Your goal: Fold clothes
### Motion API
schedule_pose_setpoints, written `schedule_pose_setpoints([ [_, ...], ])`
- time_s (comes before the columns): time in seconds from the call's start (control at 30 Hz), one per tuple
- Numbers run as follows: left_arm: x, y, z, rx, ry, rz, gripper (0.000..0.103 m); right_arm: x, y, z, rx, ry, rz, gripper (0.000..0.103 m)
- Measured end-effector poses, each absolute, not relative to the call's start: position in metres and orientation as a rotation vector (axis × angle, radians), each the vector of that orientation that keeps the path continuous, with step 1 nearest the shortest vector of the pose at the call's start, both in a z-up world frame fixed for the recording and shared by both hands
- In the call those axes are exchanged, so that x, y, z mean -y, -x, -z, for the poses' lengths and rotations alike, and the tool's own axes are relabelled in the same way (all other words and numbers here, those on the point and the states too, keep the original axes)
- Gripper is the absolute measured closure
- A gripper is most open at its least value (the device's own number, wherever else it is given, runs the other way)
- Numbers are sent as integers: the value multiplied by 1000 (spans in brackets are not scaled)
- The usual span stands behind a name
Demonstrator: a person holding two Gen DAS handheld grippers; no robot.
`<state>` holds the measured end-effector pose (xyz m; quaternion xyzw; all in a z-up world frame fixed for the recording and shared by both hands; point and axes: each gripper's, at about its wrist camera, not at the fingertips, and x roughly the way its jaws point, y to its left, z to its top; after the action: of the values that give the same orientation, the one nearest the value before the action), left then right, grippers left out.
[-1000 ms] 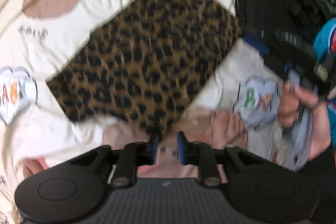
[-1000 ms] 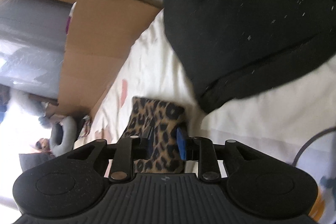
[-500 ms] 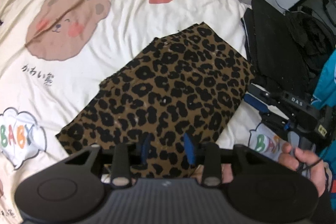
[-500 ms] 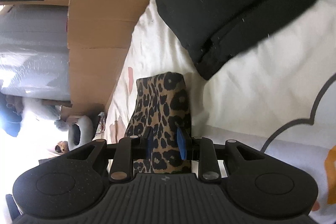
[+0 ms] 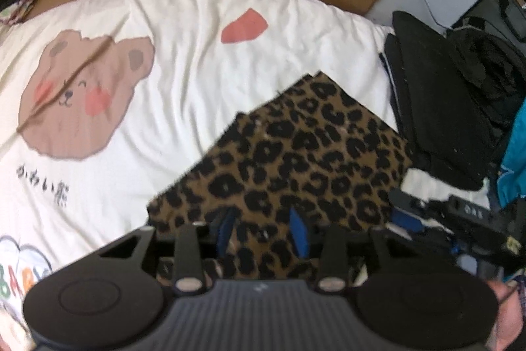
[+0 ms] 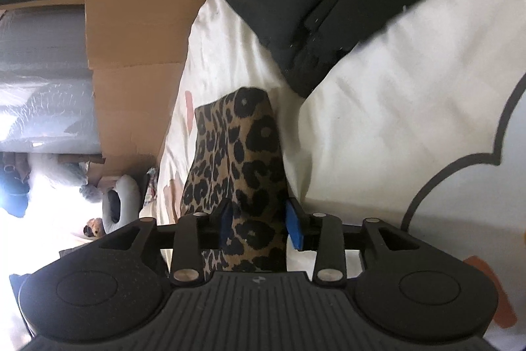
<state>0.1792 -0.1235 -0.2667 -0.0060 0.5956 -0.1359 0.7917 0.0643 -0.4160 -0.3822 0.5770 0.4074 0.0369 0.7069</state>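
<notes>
Your leopard-print garment lies folded flat on the cartoon-print bedsheet, its far corner just beside the black clothes pile. Your left gripper sits over the near edge with its jaws spread, cloth between them but not pinched. Your right gripper straddles a raised fold of the same fabric at the right-hand edge; jaws partly apart and I can't tell whether they grip. To finish well, I'd say take both edges evenly, lift together, and lay the fold clear of the black pile.
</notes>
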Motion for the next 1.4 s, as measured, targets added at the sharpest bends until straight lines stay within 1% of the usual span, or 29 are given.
schedule_pose_setpoints([
  [0.07,123,-188,271,-1268,-7,298,60,413,-67,383,-933,-1246,-74,64],
  [0.1,123,-193,274,-1265,-21,307,56,412,-68,383,-943,-1230,-73,64],
  [0.27,125,-213,282,-1216,-127,354,54,408,-69,385,-966,-1226,-95,64],
  [0.4,119,-226,290,-1215,-130,375,44,404,-72,389,-998,-1247,-126,63],
  [0.57,118,-231,304,-1215,-130,415,44,398,-75,391,-1017,-1237,-143,62],
  [0.67,122,-234,311,-1214,-131,456,37,396,-74,393,-1011,-1239,-144,62],
  [0.9,122,-246,325,-1248,-10,515,37,393,-72,394,-978,-1249,-143,64],
  [0.93,122,-246,326,-1234,-10,521,39,393,-72,393,-974,-1253,-147,67],
  [0.97,122,-245,327,-1230,-4,535,50,393,-72,392,-969,-1258,-151,68],
  [1.1,119,-247,327,-1231,12,557,58,393,-73,386,-952,-1277,-184,67],
  [1.17,118,-248,326,-1236,7,572,59,390,-74,384,-955,-1266,-203,57],
  [1.23,117,-251,325,-1251,13,583,59,385,-76,386,-967,-1266,-211,57],
  [1.33,115,-256,328,-1282,46,587,54,377,-78,391,-986,-1271,-221,57],
  [1.37,114,-258,330,-1290,63,590,49,376,-78,393,-986,-1280,-221,57],
  [1.4,113,-259,332,-1295,82,592,48,375,-78,395,-978,-1297,-218,57],
])
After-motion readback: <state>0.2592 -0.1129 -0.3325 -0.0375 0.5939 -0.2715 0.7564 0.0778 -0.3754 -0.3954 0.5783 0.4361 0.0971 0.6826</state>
